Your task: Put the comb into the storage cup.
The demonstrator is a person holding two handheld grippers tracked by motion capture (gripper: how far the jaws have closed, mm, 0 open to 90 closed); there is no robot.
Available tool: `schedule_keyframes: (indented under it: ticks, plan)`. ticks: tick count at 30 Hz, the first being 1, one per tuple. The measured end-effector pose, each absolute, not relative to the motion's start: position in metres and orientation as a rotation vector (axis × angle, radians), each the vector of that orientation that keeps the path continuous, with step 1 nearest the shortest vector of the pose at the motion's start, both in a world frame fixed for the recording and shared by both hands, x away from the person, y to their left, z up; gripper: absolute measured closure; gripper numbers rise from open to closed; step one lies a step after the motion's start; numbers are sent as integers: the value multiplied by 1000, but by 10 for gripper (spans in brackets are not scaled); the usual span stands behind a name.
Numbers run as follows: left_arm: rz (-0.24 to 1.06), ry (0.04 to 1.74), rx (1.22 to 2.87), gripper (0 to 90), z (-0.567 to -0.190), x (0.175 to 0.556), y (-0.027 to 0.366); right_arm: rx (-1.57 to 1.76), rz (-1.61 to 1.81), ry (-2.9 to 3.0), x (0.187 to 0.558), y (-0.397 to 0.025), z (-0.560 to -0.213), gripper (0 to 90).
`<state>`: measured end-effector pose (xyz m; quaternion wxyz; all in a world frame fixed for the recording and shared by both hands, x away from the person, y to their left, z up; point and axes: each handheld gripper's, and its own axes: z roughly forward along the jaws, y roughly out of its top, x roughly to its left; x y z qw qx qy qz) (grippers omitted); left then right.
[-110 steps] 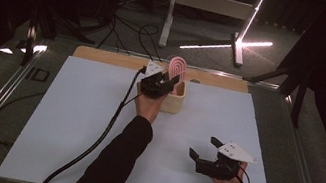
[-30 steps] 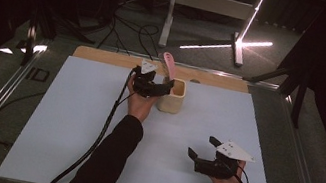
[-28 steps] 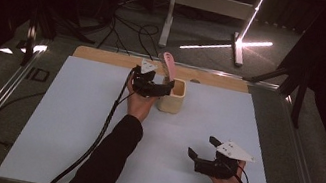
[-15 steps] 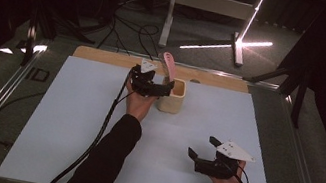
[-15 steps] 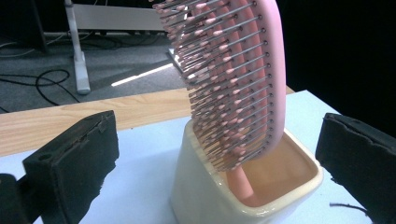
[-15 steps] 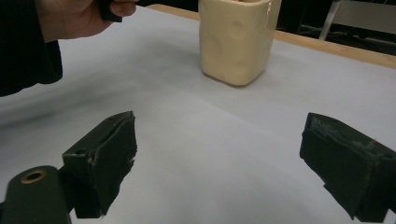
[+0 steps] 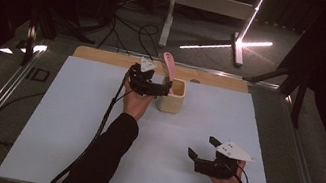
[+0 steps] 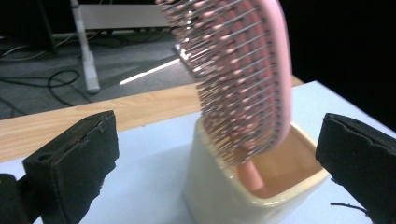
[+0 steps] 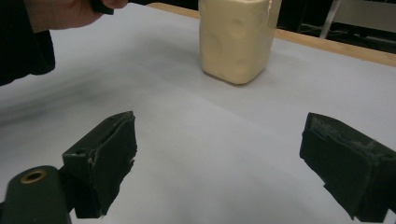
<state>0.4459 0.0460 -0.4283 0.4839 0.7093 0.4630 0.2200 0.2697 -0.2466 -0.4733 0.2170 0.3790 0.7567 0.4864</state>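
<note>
Backing my left gripper [image 7: 163, 90] off the cream cup [image 7: 171, 96] with jaws released, hairbrush standing inside.

I'd pull straight away and level so neither jaw clips the pink hairbrush [image 8: 243, 79], which leans handle-down in the cup at the far middle of the white surface [image 7: 68, 125]; its bristled head sticks out above the rim. My right gripper [image 7: 202, 149] rests near me, jaws spread, grasping nothing.

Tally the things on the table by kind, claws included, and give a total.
Brush: 1
Cup: 1
Claws: 2, left claw, right claw
Total: 4
</note>
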Motion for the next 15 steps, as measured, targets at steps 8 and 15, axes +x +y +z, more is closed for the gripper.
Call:
schedule_keyframes:
  ticks: [8,15]
  plan:
    - [538,1122,1766,1,-424,444,51,1050,1347,2093,269,-247,-473,108]
    - [514,1094,1794,0,-418,441,56,1058,1345,2091,269,-248,-473,108]
